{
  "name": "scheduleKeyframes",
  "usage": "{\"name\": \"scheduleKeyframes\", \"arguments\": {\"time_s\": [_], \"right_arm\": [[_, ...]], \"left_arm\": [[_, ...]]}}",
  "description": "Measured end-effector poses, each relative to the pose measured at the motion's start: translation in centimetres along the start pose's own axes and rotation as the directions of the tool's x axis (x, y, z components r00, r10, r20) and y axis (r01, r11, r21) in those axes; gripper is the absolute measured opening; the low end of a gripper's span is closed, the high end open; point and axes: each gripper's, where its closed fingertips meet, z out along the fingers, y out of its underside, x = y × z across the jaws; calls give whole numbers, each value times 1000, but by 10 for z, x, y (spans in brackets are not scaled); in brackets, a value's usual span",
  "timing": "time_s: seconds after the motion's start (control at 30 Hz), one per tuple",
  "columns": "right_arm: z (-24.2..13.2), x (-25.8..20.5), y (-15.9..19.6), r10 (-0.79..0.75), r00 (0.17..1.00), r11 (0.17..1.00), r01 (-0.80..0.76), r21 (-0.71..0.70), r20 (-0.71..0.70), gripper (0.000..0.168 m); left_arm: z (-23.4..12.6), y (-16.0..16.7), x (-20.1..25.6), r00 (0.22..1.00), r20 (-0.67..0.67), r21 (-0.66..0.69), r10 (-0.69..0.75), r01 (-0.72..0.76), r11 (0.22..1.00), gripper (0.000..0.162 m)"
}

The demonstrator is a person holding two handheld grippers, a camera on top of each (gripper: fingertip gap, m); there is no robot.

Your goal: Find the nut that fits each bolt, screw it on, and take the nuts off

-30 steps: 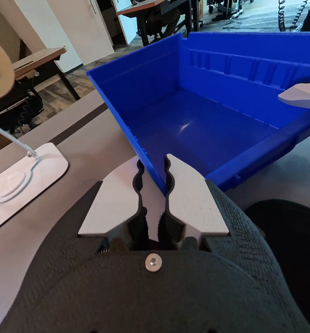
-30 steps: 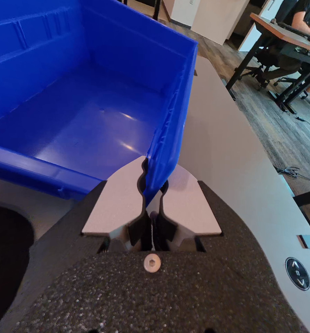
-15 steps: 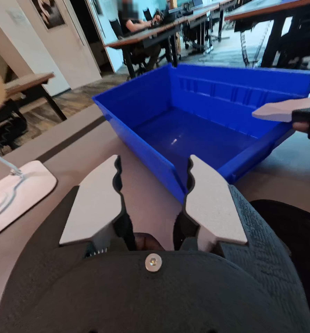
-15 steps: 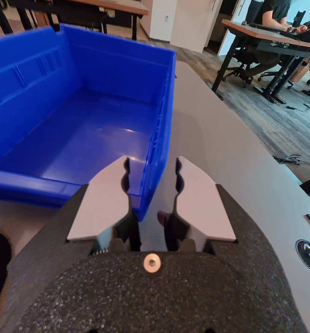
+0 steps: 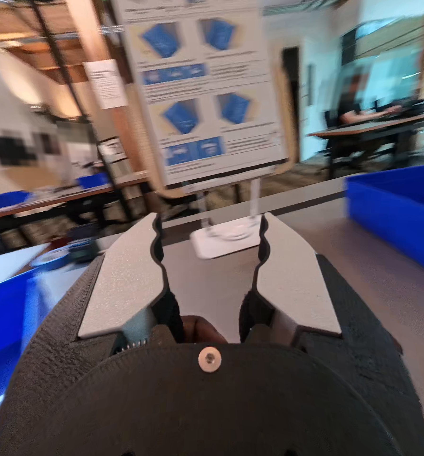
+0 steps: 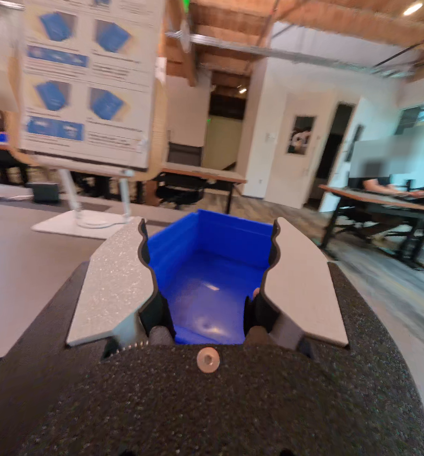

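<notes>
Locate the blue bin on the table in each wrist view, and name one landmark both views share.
Left wrist view: the blue bin sits at the right edge, right of the open left gripper.
Right wrist view: the blue bin is centred, framed between the fingers of the open right gripper.
Shared landmark: the white stand base under the instruction board.

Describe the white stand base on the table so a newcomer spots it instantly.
Start at the grey table. Between the blue bin on the right and another blue bin at the left edge stands a propped-up instruction sheet. Beneath it lies the flat white stand base, the only white plate there.
</notes>
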Motion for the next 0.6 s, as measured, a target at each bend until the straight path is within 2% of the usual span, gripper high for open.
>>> {"name": "scheduleKeyframes", "arguments": {"time_s": [0.1,0.23,0.33,0.47,0.53,0.6], "right_arm": [[14,-50,21,34,991,990,-15,-140,132,105],[27,-83,60,7,988,957,37,-287,152,108],[32,-88,83,-66,992,918,103,-384,109,103],[33,-82,110,-145,986,844,166,-509,83,92],[34,-78,115,-136,988,828,156,-538,76,79],[35,-79,115,-124,988,830,154,-536,90,66]], "left_arm": [[-28,22,-71,978,194,-79,72,-58,995,76],[-46,42,-124,967,250,-172,47,-3,985,72],[-50,70,-138,974,227,-309,26,46,950,74],[-61,111,-133,985,150,-467,83,-3,884,73],[-65,135,-125,989,103,-536,110,-39,843,68],[-64,146,-127,982,128,-538,141,-51,841,55]]}}
